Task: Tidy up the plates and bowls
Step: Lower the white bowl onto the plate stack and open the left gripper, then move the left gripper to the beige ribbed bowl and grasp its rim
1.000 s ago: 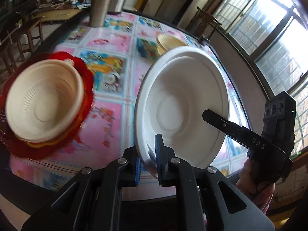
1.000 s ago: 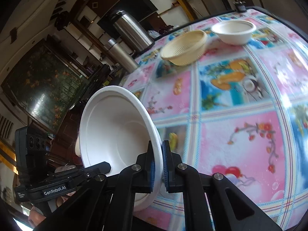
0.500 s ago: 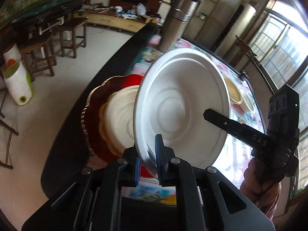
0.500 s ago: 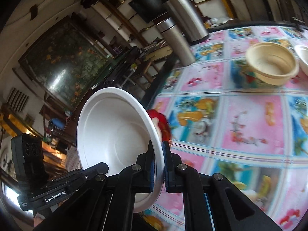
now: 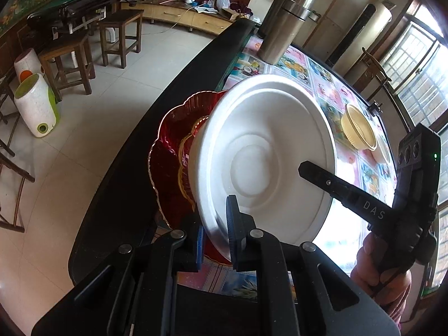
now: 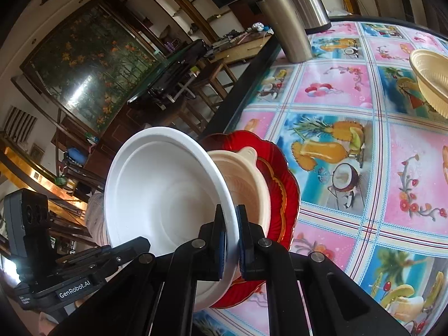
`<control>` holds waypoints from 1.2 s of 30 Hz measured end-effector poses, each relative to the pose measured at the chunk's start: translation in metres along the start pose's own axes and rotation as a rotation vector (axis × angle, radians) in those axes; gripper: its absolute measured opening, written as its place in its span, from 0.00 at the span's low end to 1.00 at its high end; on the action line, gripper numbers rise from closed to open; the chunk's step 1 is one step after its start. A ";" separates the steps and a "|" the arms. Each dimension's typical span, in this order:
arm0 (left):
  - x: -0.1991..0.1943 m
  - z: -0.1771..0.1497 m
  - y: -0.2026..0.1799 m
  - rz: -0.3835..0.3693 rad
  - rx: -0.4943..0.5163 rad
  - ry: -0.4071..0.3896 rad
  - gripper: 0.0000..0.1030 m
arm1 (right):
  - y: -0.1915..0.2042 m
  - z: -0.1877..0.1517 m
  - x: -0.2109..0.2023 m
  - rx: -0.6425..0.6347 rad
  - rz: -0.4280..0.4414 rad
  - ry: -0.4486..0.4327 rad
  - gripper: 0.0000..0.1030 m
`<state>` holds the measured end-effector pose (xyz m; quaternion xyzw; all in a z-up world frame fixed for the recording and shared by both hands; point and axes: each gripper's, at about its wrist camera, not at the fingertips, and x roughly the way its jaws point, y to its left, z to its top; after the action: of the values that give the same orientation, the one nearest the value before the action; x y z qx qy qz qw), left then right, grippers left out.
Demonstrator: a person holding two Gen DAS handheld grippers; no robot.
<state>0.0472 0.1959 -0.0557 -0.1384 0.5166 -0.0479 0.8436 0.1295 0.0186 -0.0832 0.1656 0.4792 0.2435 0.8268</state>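
You held the white bowl (image 5: 268, 151) by its rim between both claws, tilted above the corner of the worktop (image 6: 350, 145). Your left claw (image 5: 215, 238) had its jaws on either side of the near rim; they had just been easing apart a little, and a narrow gap showed between the outer pad and the rim, so I cannot tell whether it was truly pinching. Your right claw (image 6: 230, 240) was pressed together on the opposite rim, both pads flat against the thin white edge.

Under the white bowl sat the cream bowl (image 6: 246, 184), nested in the red scalloped plate (image 6: 282, 190), which rested near the worktop's dark edge. From the right wrist view, the white bowl's base appeared to reach into the cream bowl, though contact could not be confirmed. A second cream bowl (image 5: 358, 131) stood well apart, farther along the patterned cloth, and two steel flasks (image 6: 282, 19) stood at the far corner.
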 end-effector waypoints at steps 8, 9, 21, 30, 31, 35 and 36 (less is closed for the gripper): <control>-0.029 0.006 0.014 0.034 -0.057 -0.106 0.19 | 0.002 0.000 -0.001 -0.030 -0.047 -0.032 0.08; -0.033 0.007 0.016 0.040 -0.064 -0.122 0.19 | 0.002 0.001 -0.002 -0.033 -0.052 -0.037 0.11; -0.030 -0.001 -0.022 0.011 0.013 -0.110 0.19 | 0.005 0.008 -0.042 -0.103 -0.098 -0.173 0.37; -0.005 -0.025 -0.123 -0.057 0.248 -0.020 0.40 | -0.086 -0.004 -0.095 0.018 -0.181 -0.246 0.42; 0.000 -0.029 -0.140 -0.060 0.288 -0.014 0.43 | -0.104 -0.008 -0.102 0.046 -0.199 -0.247 0.42; 0.023 -0.038 -0.186 -0.082 0.378 0.039 0.48 | -0.157 -0.022 -0.125 0.147 -0.238 -0.254 0.44; 0.031 -0.039 -0.197 -0.086 0.392 0.048 0.48 | -0.169 -0.026 -0.129 0.170 -0.243 -0.255 0.44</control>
<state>0.0393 -0.0066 -0.0437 0.0078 0.5109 -0.1870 0.8390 0.0939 -0.1925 -0.0892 0.2053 0.4057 0.0774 0.8873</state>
